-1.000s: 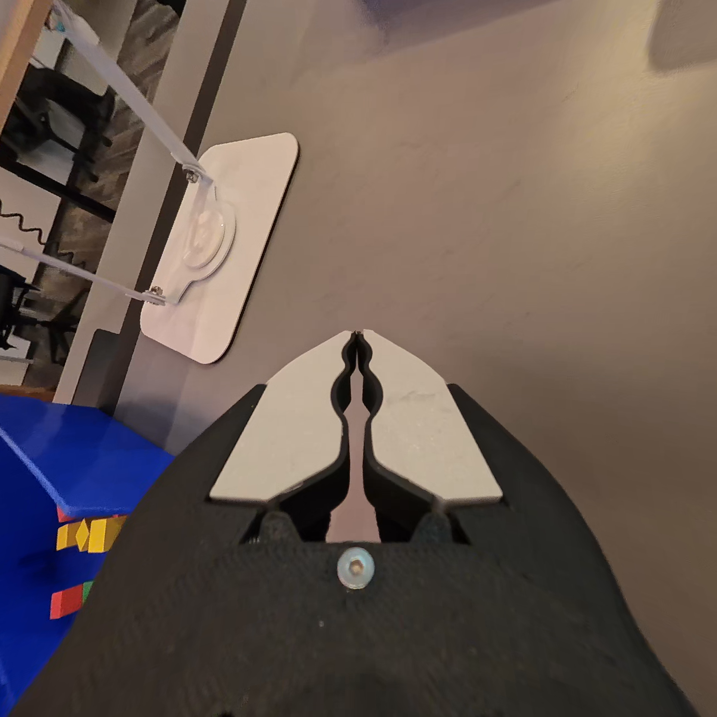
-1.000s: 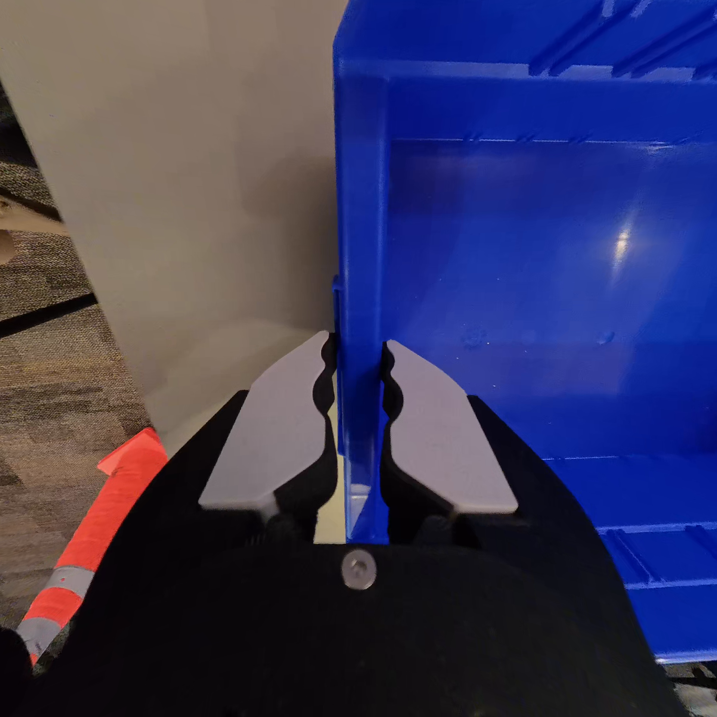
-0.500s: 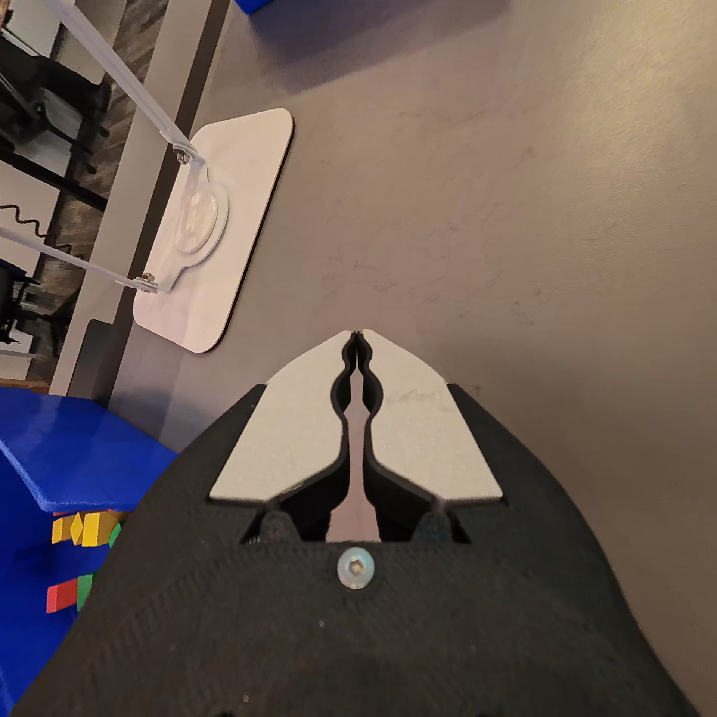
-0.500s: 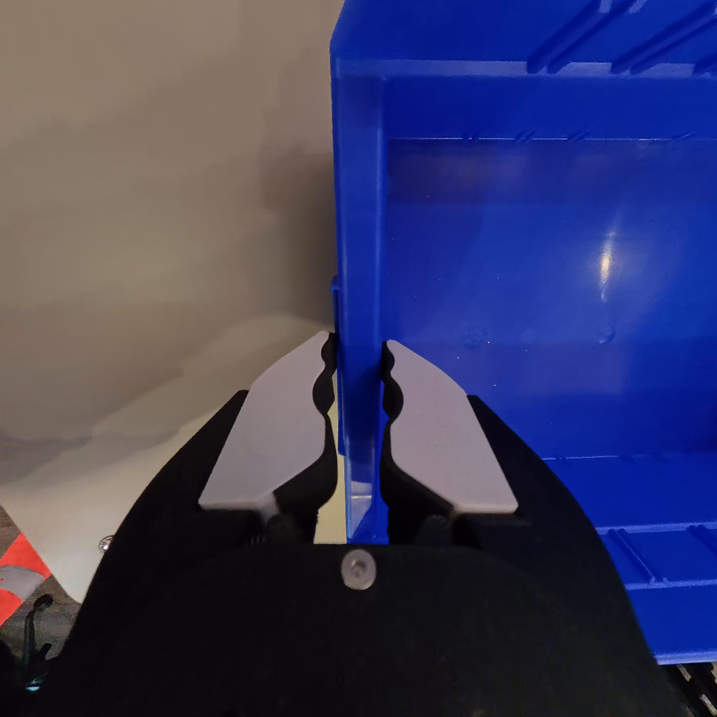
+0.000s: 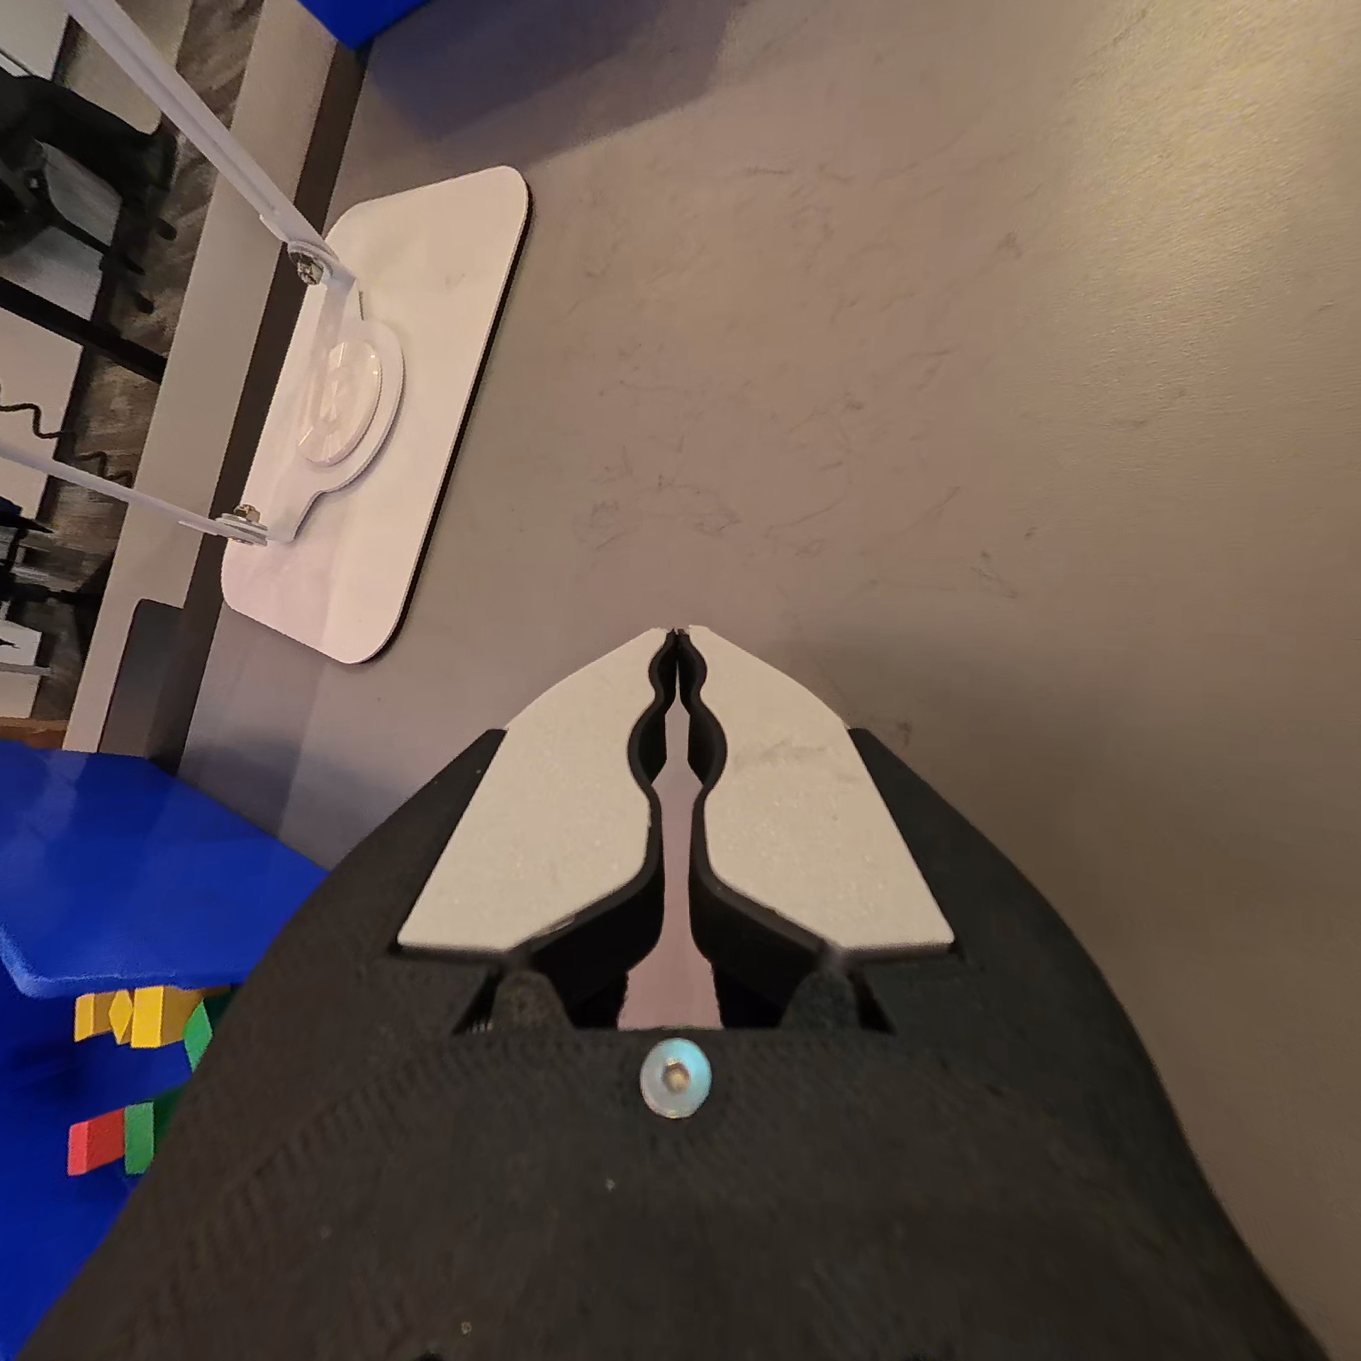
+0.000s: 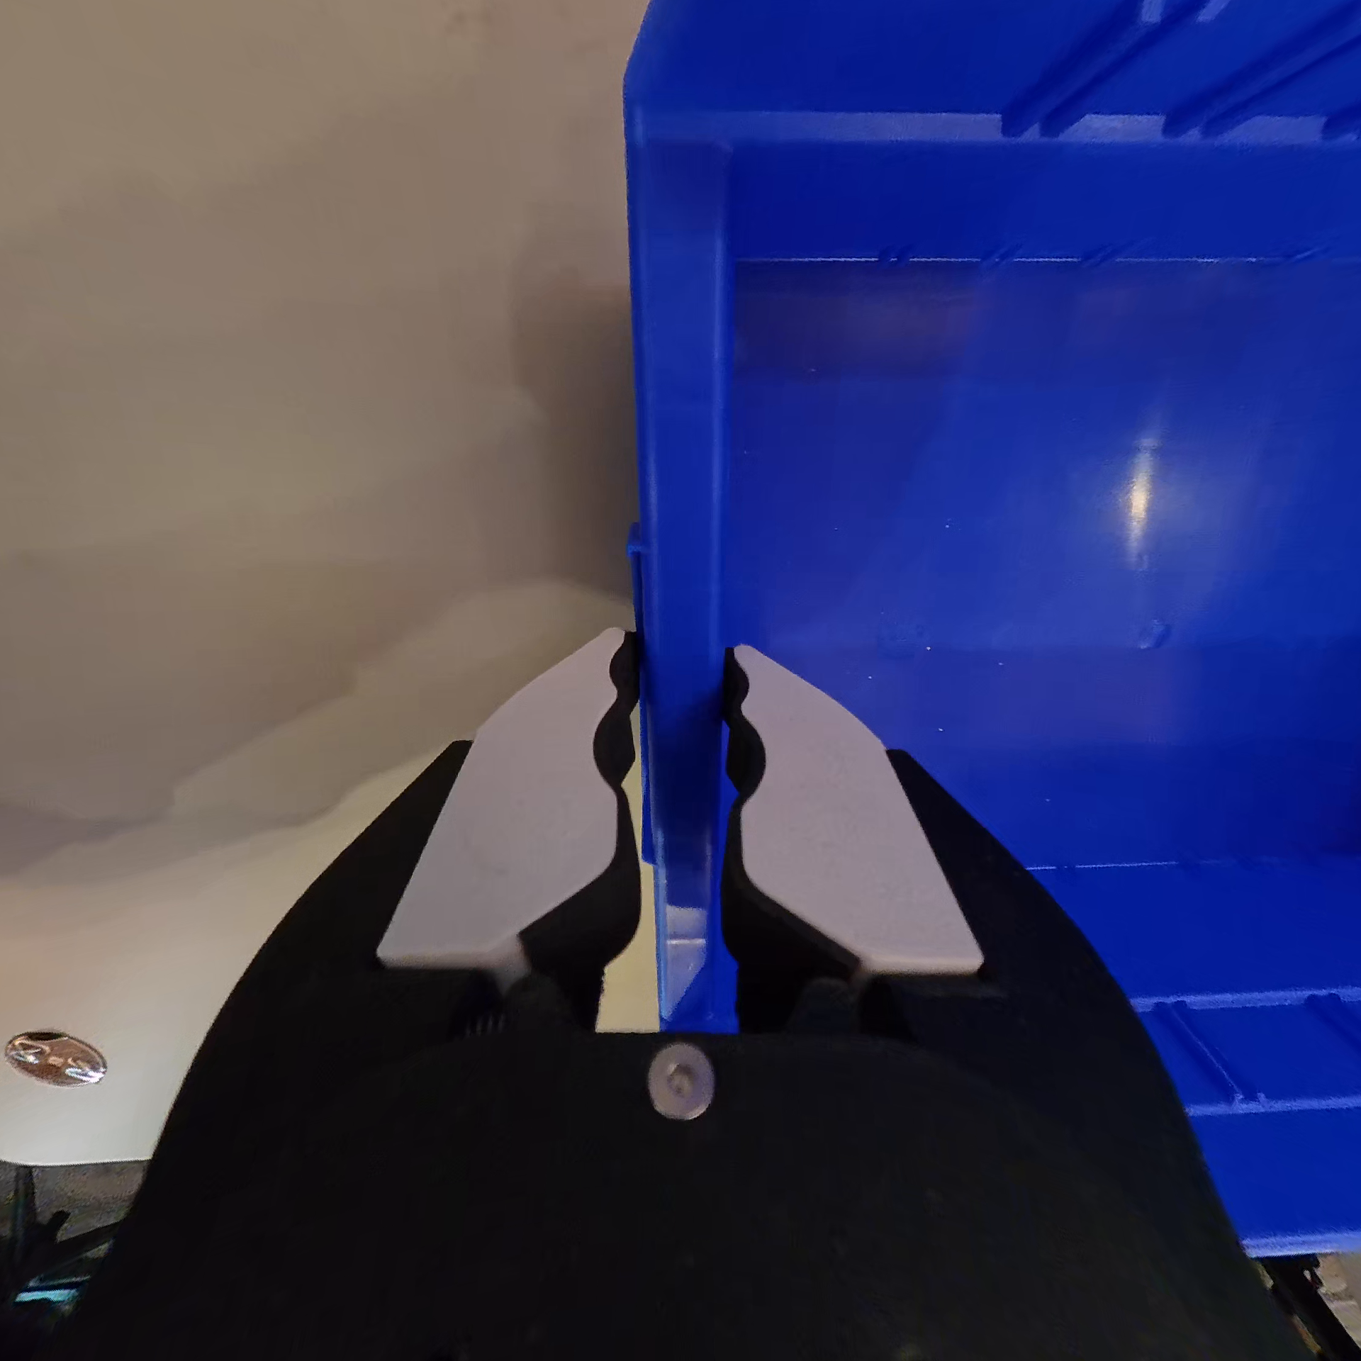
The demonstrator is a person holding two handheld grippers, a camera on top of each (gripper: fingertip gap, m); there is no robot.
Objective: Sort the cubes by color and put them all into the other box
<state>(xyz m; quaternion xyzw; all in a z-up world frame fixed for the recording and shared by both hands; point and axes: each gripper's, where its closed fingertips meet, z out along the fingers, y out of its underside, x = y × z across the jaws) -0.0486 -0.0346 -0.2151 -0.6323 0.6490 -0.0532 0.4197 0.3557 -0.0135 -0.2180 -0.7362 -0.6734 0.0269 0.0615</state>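
Cubes (image 5: 136, 1020), yellow, green and red, lie in the blue box (image 5: 110, 862) at my left, just beside my left hand-held gripper (image 5: 675, 635), which is clenched on nothing above the grey surface (image 5: 957, 368). My right hand-held gripper (image 6: 679, 652) is clamped on the side wall of the other box (image 6: 1031, 552), an empty bin of stiff, glossy plastic; I judge it light but slippery, so the wall's thick rim is the place to grip. The cubes look small and hard, best pinched across flat faces, though only a few show. A white plate (image 5: 412, 412) lies well beyond.
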